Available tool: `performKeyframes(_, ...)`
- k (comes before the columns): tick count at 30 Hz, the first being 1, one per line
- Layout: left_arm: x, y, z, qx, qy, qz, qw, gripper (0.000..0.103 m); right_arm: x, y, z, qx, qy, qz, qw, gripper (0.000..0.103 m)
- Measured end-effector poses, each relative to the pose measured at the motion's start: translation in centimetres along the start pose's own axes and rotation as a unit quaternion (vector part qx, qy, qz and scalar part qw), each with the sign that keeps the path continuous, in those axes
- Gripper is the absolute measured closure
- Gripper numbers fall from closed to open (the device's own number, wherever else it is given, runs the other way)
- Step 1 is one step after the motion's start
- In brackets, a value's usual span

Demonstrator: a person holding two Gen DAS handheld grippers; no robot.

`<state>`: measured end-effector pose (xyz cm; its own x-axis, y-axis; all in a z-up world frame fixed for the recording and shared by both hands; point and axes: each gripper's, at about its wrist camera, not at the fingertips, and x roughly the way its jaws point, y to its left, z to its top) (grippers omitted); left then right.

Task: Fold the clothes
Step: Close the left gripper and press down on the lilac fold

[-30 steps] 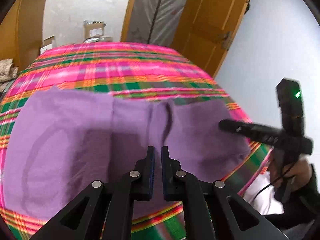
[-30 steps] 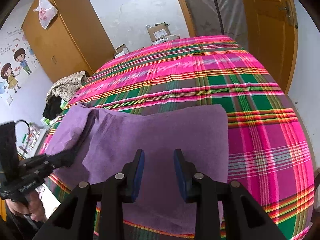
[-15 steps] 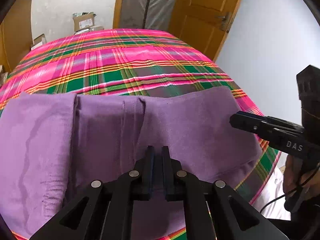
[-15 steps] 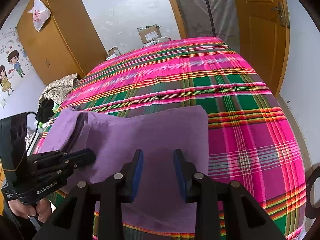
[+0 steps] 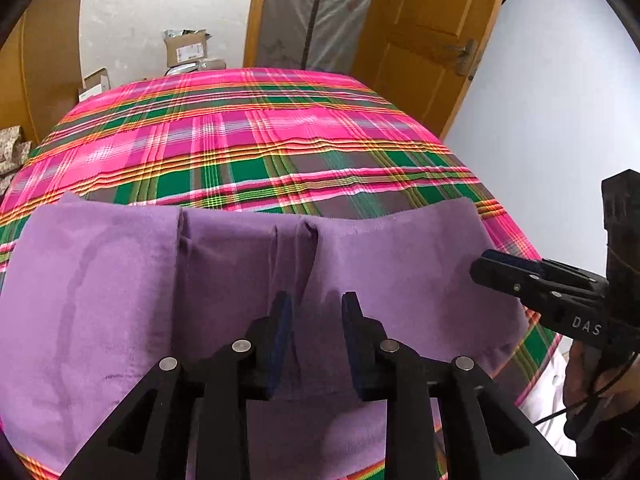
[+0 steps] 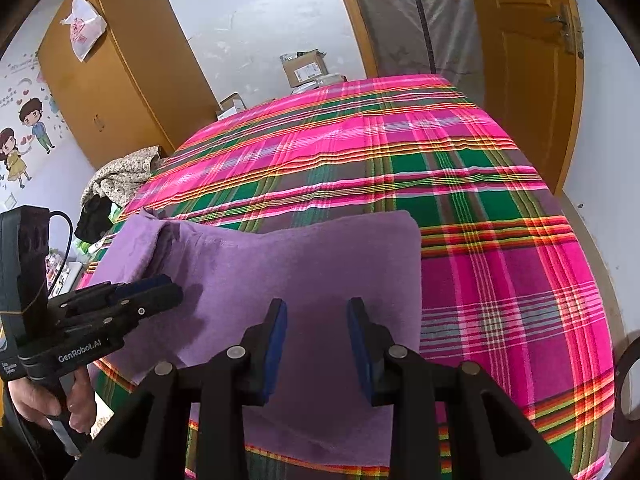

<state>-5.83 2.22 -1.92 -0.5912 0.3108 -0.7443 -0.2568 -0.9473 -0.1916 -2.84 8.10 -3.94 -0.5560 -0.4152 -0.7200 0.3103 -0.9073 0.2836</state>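
A: Plaid bedspread [image 6: 460,208], pink-green; far half bare. Purple garment [image 5: 400,272] location?

B: Near edge, long axis left-right, folded flaps across the middle.

A: Grippers?

B: Left gripper [image 5: 316,320] and right gripper [image 6: 317,328]: both spread wide, empty, above the cloth.
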Motion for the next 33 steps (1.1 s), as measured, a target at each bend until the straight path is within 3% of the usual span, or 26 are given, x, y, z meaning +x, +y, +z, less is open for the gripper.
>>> performKeyframes(6,0.9,-0.5,0.5,0.01,0.0,-0.004,0.9999,0.076,0.2,-0.1,0.1,-0.002,0.001,-0.001,1.0,0.071)
performKeyframes(10,1.2,-0.2,0.3,0.008,0.002,0.001,1.0,0.091,0.3,0.0,0.3,-0.006,0.002,-0.005,1.0,0.071)
performKeyframes(17,1.3,0.1,0.0,0.004,0.0,0.009,0.9999,0.099,0.5,0.3,0.2,-0.015,0.003,-0.015,1.0,0.071)
performKeyframes(33,0.8,1.0,-0.2,-0.003,-0.009,0.02,0.9998,0.101,0.0,0.4,0.1,-0.019,0.0,-0.02,1.0,0.071)
